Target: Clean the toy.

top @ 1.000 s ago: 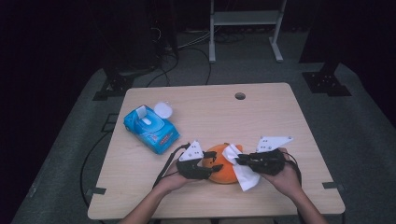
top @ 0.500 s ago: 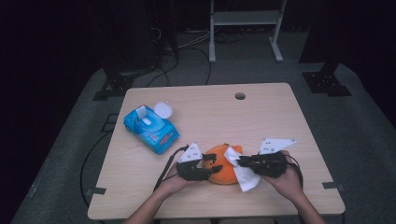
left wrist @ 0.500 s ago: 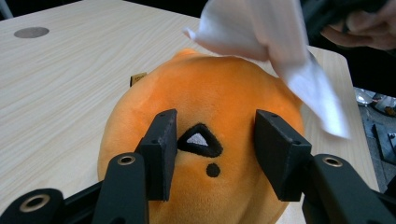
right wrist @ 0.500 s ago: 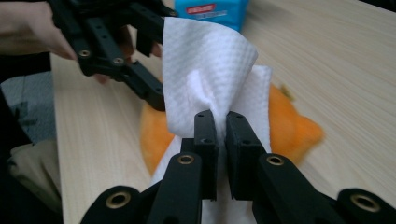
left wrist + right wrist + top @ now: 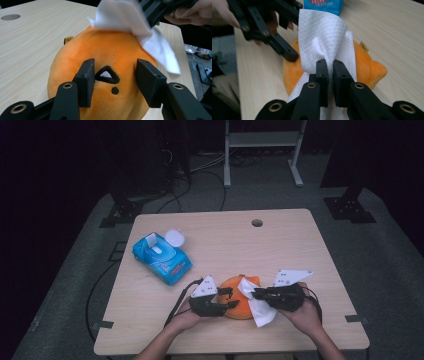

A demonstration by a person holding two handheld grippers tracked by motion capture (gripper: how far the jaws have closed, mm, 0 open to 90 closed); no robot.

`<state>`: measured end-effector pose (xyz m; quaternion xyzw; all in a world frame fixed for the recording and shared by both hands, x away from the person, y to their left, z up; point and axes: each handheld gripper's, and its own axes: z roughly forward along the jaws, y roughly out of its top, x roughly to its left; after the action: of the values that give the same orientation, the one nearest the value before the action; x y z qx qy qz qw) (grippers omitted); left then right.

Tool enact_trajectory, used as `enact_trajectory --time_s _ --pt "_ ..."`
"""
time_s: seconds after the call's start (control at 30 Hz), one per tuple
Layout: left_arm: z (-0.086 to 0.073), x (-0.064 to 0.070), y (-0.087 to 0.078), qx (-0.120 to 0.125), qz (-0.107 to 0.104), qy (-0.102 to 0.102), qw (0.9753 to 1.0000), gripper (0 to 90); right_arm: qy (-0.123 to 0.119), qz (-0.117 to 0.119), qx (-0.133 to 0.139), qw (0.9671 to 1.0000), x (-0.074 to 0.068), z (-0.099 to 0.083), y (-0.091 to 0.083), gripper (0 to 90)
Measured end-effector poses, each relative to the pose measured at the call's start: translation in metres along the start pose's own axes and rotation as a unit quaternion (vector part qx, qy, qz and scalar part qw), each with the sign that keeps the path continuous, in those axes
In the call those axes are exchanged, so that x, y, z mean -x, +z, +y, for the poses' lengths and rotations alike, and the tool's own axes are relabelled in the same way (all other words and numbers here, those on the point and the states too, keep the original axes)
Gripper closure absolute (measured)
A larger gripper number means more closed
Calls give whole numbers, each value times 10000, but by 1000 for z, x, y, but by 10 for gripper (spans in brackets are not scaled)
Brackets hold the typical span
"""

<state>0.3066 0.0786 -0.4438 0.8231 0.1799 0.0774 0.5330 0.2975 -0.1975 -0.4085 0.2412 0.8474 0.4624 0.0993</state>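
A pale wood-grain surface (image 5: 290, 245) is carrying a blue wipes pack (image 5: 161, 258) at its left, a round orange plush (image 5: 239, 302) near the front edge, and showing a round hole (image 5: 257, 223) toward the back.

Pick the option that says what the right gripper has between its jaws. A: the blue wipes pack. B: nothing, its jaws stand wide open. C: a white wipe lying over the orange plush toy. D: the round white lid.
C: in the right gripper view the right gripper has its jaws pinched together on the white wipe, which drapes over the orange plush toy.
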Motion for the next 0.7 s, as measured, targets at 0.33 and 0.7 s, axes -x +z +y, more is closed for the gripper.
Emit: enact_trajectory --time_s 0.33,0.7 --pt "0 5 4 -58 -97 119 9999 498 368 -148 72 9992 16 -5 -2 833" --pt "-3 -3 1 27 39 15 10000 511 444 -32 85 9990 17 -17 -16 833"
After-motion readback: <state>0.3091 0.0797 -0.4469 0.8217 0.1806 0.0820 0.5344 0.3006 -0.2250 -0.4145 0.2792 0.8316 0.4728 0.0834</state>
